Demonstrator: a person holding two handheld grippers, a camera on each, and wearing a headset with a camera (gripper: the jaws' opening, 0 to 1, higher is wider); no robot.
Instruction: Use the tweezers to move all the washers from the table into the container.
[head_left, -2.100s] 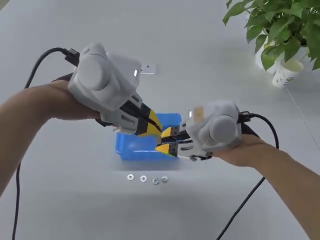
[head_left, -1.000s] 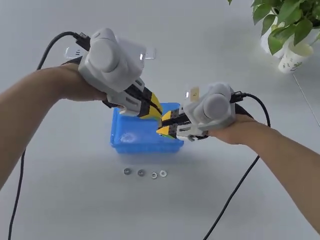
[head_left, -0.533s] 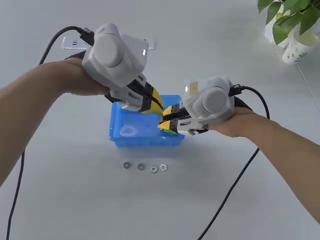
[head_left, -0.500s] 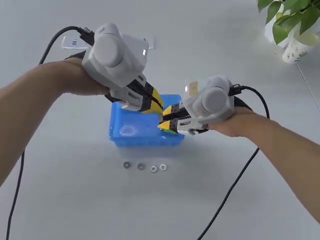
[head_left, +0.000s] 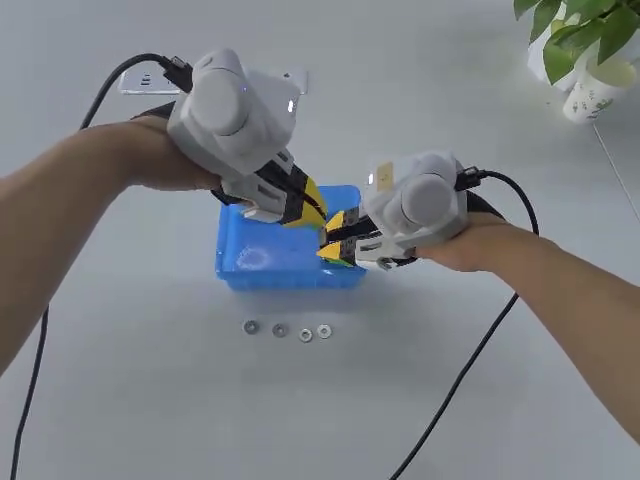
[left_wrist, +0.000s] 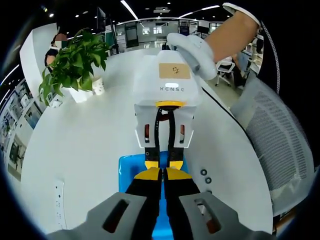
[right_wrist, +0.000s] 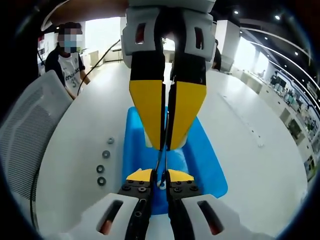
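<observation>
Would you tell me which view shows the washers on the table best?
The head view: four washers lie in a clear row. The right gripper view shows four, distorted, at left; the left gripper view shows two.

Four washers (head_left: 305, 334), one blue container (head_left: 280, 279), one potted plant (head_left: 585, 40) — two grippers, left gripper (head_left: 316, 206), right gripper (head_left: 329, 252)

Bright, even light all round, pouring from ceiling strips (left_wrist: 129, 9) high beyond the left gripper (left_wrist: 163, 172). In the head view only soft, pale shadows lie on the table (head_left: 150, 400) beneath the right gripper (head_left: 330, 252). Glare now: a white blaze far past the jaws in the right gripper view, and the tweezers (right_wrist: 165, 125) read as a thin, dark, backlit sliver. Fisheye bends every edge, and the nearest jaws go soft.
</observation>
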